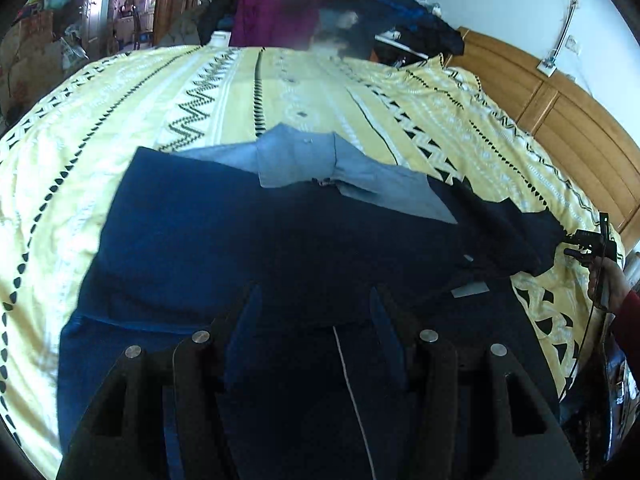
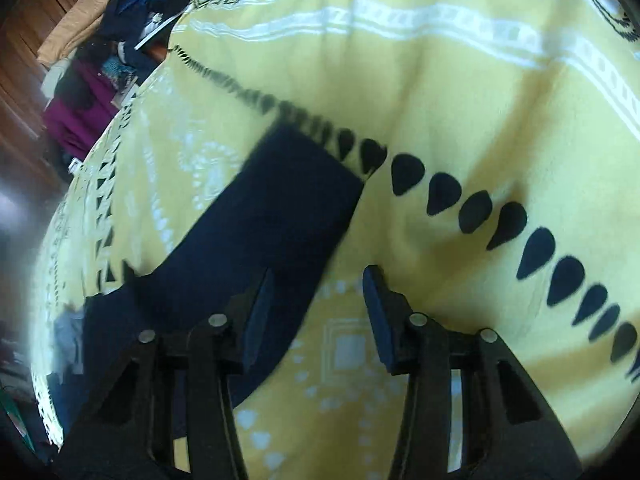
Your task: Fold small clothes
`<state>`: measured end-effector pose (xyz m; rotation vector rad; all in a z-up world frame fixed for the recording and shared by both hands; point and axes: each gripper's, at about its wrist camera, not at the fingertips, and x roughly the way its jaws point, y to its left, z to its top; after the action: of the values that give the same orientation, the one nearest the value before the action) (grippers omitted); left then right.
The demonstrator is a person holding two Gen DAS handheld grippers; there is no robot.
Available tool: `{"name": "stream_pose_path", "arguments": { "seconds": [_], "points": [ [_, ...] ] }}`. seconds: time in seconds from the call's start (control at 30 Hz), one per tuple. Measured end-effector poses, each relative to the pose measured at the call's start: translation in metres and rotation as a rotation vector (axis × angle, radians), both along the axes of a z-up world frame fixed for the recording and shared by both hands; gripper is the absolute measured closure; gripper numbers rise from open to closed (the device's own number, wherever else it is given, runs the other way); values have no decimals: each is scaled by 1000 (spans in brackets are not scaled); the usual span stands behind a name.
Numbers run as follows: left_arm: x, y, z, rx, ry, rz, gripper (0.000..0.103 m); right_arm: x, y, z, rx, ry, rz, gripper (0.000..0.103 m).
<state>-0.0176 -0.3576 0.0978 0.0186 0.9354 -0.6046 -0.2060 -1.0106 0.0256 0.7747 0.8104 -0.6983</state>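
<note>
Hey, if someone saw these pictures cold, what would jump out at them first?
Probably the dark navy shirt with its pale blue collar, spread flat on the yellow patterned bedspread. Next, the left tongs open above its lower part, and the right tongs open by the end of a sleeve. A heap of clothes crowds the far edge.

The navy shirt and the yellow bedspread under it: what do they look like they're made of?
Navy shirt: soft matte knit, probably cotton; it lies limp, with a lighter blue woven-looking collar.
Yellow bedspread: printed woven cloth, likely cotton or a blend; matte, with soft creases.
Headboard: wood or wood veneer, with a slight sheen.
</note>
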Motion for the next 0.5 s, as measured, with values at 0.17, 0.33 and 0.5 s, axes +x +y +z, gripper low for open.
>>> {"name": "stream_pose_path", "arguments": {
  "seconds": [0.17,0.33,0.5],
  "points": [
    [3,-16,-11,16,6,-15,45,10,-7,-5,-30,-57,32,45],
    [5,-19,-9,28,-16,-15,45,26,18,25,-61,-132,73,93],
    [11,2,5,1,-57,10,45,84,140,116,-69,-436,323,93]
  ]
}}
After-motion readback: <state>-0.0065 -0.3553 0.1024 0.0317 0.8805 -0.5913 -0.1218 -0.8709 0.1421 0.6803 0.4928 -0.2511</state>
